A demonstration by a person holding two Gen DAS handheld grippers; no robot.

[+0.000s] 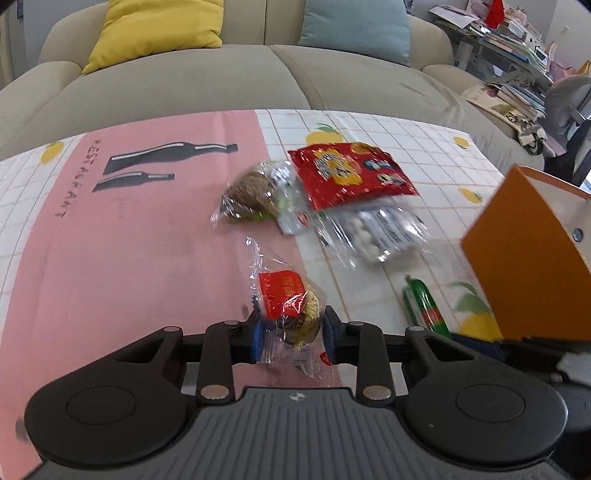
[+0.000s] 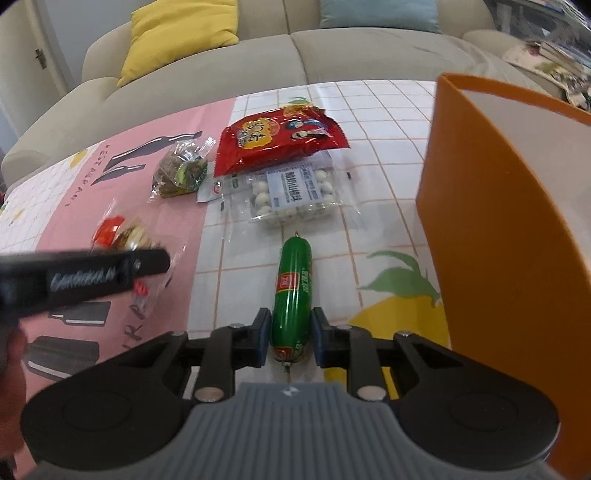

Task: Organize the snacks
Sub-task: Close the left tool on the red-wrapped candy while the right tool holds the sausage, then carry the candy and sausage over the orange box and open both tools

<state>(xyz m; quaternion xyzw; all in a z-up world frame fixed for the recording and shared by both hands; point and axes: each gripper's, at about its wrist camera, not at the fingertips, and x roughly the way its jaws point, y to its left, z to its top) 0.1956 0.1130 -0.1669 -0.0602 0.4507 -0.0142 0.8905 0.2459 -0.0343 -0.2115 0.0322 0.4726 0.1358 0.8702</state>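
— Counting snacks on the table (image 2: 388, 122), what do you get?

— Five. One red bag (image 2: 280, 138), one clear pack of white balls (image 2: 291, 197) just in front of it with the bag's edge lying over it, one clear packet of brown biscuits (image 2: 181, 171) to the left of the bag, one green sausage (image 2: 293, 291), and one clear wrapped snack with a red label (image 1: 286, 301).

— And the containers?

— One orange box (image 2: 509, 236), open at the top, white inside, standing at the right side of the table. From these angles I cannot tell what is in it.

— Where are the tongs?

— Two sets. The left tongs (image 1: 293, 338) are clamped on the wrapped snack with the red label, over the pink part of the tablecloth. The right tongs (image 2: 290, 341) straddle the near end of the sausage, which lies on the table pointing away toward the pack of white balls. The left pad is at its skin, and a thin gap shows on the right, so they are not fully closed on it.

— Anything behind?

— One sofa (image 1: 221, 85) with two cushions, one yellow (image 1: 155, 31), one blue (image 1: 356, 27).
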